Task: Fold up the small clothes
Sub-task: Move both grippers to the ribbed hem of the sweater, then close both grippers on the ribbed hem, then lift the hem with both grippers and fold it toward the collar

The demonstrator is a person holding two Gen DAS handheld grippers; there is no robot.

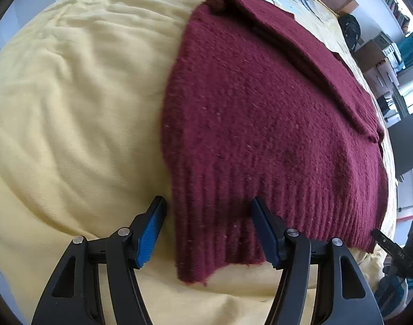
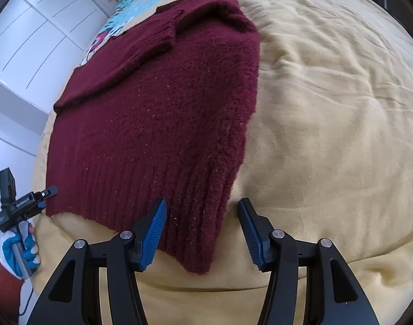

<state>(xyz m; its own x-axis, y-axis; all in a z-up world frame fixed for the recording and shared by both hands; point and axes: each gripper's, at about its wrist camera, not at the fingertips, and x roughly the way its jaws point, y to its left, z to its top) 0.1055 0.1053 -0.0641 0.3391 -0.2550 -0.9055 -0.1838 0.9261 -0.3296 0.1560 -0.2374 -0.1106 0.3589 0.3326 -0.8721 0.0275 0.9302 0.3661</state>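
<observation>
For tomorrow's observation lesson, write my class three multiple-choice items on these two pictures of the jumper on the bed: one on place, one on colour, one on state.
1. Where does the jumper lie?
A. On the yellow bed cover
B. On a white shelf
C. Over a chair back

2. What colour are the pads of the tongs?
A. Red
B. Blue
C. Green

3. How do the left tongs and right tongs stand?
A. Both clamped on a sleeve
B. Both open, each astride a near corner of the ribbed hem
C. Both lifting the jumper

Answers:
1 A, the dark red knit is spread flat on the yellow cover.
2 B, every pad shows ridged blue.
3 B, in each wrist view a gap shows between the pads and the hem corner lies in it, unpinched.
</observation>
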